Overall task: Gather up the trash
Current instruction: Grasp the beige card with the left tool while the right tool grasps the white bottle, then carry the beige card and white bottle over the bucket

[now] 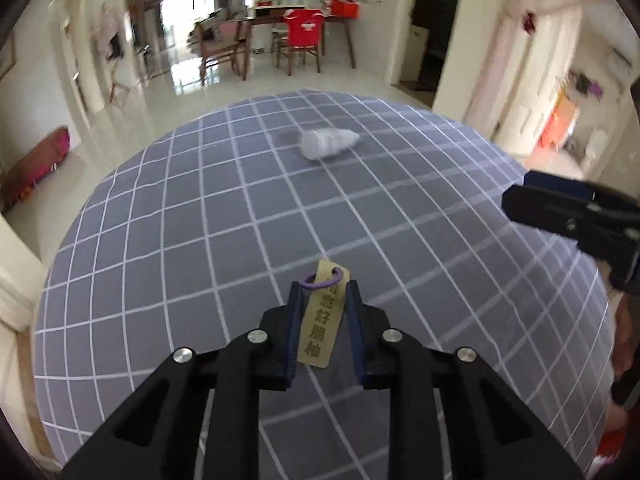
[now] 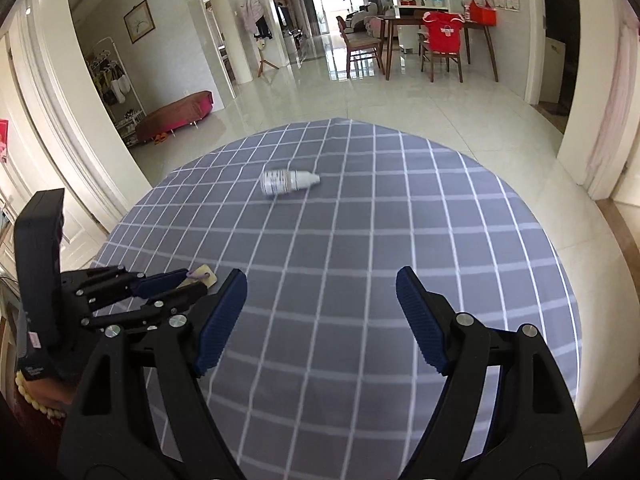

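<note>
A tan paper tag with printed characters and a purple ring lies between the pads of my left gripper, which is shut on it just above the grey checked tablecloth. In the right wrist view the left gripper shows at the left with the tag sticking out past its tips. A small white bottle lies on its side on the far part of the cloth; the bottle is blurred in the left wrist view. My right gripper stands open over the cloth with nothing between its fingers. The right gripper enters from the right edge.
Beyond the table's far edge is a shiny tiled floor. A wooden dining table with chairs, one draped in a red garment, stands at the back. A low red bench is by the left wall. A hand with a bead bracelet holds the left gripper.
</note>
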The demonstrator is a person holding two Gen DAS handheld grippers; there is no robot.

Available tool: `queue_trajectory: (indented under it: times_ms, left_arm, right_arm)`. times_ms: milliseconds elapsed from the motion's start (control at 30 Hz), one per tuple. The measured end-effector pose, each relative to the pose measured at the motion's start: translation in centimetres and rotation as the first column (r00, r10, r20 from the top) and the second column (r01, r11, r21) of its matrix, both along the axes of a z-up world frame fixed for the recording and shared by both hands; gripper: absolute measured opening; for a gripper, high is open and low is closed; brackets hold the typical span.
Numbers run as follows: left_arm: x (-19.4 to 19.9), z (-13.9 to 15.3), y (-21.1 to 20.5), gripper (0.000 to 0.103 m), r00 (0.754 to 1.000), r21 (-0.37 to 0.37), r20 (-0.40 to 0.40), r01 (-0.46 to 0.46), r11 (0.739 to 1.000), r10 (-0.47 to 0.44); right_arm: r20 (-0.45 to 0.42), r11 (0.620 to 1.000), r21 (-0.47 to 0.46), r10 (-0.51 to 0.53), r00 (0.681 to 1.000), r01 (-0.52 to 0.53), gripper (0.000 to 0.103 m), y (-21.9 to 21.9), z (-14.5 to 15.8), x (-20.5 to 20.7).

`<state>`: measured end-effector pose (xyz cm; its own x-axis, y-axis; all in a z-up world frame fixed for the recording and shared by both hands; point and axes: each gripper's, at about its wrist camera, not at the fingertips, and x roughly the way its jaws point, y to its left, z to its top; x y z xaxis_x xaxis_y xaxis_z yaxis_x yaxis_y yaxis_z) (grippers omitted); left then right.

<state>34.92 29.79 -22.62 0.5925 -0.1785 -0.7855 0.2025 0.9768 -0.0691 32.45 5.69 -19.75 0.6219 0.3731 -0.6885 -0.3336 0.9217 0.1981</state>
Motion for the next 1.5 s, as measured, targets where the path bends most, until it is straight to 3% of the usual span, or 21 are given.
queue_trajectory:
  times_ms: [100, 167, 367, 567, 667, 700, 733, 867, 1067, 1233, 1500]
  left_arm:
    - [1.5, 0.3, 1.8, 0.005, 0.997, -0.069, -0.004, -0.075, 0.995, 0.075]
    - [2.3, 0.3, 2.5, 0.005, 0.992, -0.049, -0.003, -0.130, 0.990, 0.130]
    - [3.7, 0.5, 4.9, 0.000, 0.975, -0.086, 0.008, -0.222, 0.971, 0.224]
    - [4.0, 0.6, 5.6, 0.000, 0.972, -0.150, 0.006, -0.231, 0.961, 0.234]
    - [3.7, 1.1, 5.6, 0.000, 0.970, -0.142, 0.031, -0.233, 0.962, 0.240]
    - [3.7, 1.3, 5.5, 0.000, 0.968, -0.137, 0.041, -0.238, 0.961, 0.246]
    - [3.7, 1.5, 5.5, 0.000, 0.968, -0.132, 0.046, -0.239, 0.962, 0.247]
    - [3.8, 2.0, 5.2, 0.000, 0.967, -0.115, 0.055, -0.243, 0.963, 0.250]
    - [2.4, 2.8, 3.7, 0.000, 0.971, -0.116, 0.066, -0.219, 0.969, 0.228]
    - [0.6, 4.8, 0.9, 0.000, 0.976, -0.125, 0.097, -0.183, 0.975, 0.195]
    - [-3.7, 7.7, -7.2, 0.000, 0.986, -0.153, 0.141, -0.061, 0.986, 0.083]
  right_arm:
    - [0.003, 1.000, -0.023, 0.018, 1.000, -0.018, 0.076, 1.5, -0.2, 1.5]
    - [-0.003, 0.998, -0.035, 0.043, 0.999, -0.043, 0.076, 2.9, -0.6, 3.0]
    - [-0.012, 0.991, -0.093, 0.097, 0.995, -0.097, 0.076, 6.5, -2.2, 7.5]
    - [-0.038, 0.988, -0.104, 0.109, 0.993, -0.112, 0.077, 8.6, -3.5, 11.1]
    - [-0.037, 0.988, -0.106, 0.110, 0.993, -0.114, 0.077, 9.1, -3.7, 11.9]
    - [-0.039, 0.986, -0.107, 0.124, 0.992, -0.127, 0.074, 9.4, -3.7, 12.0]
    - [-0.045, 0.984, -0.113, 0.136, 0.990, -0.140, 0.060, 9.6, -3.8, 12.1]
    - [-0.046, 0.975, -0.149, 0.159, 0.986, -0.164, 0.060, 10.2, -4.0, 11.6]
    - [-0.026, 0.976, -0.143, 0.163, 0.986, -0.165, 0.060, 8.0, -3.4, 8.7]
    - [-0.012, 0.989, -0.066, 0.130, 0.991, -0.130, 0.060, 3.9, -1.8, 5.7]
    - [0.030, 0.997, 0.071, 0.019, 0.999, -0.022, 0.060, -6.4, 1.3, -1.4]
